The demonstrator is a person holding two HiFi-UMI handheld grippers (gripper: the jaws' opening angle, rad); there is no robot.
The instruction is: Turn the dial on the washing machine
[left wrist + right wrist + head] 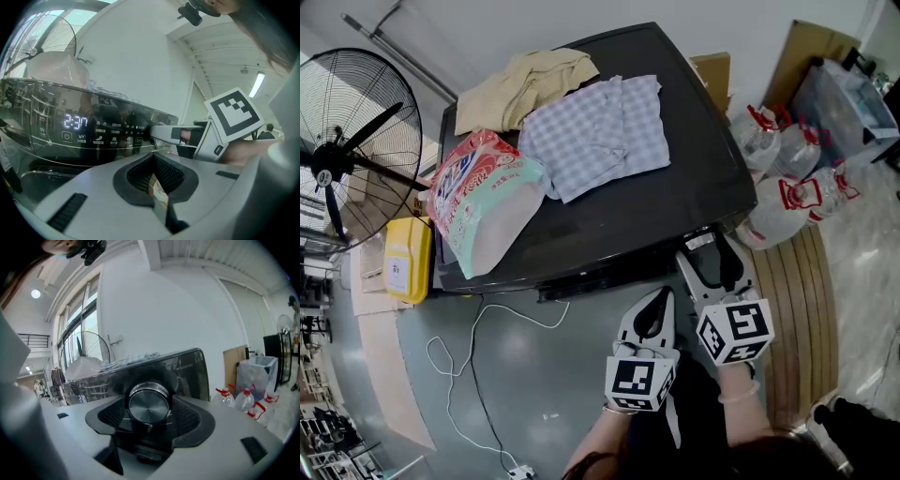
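Our right claw [149,414] sits spread wide astride the round brushed-metal dial [148,404] on the glossy black washing machine [190,371], which we judge ready for gripping. Our left claw [156,180] hangs closed alongside, unneeded.

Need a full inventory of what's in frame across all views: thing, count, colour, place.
washing machine: one, black, centre
dial: one, silver, its front panel
checked cloth: one, blue-white, machine top
beige cloth: one, beige, machine top, far side
printed bag: one, pink-white, machine top's left edge
fan: one, black, far left
yellow container: one, yellow, left of machine
water jugs: several, clear with red handles, right of machine
cable: one, white, floor in front
left gripper: one, grey, jaws together, empty
right gripper: one, grey, jaws apart around dial
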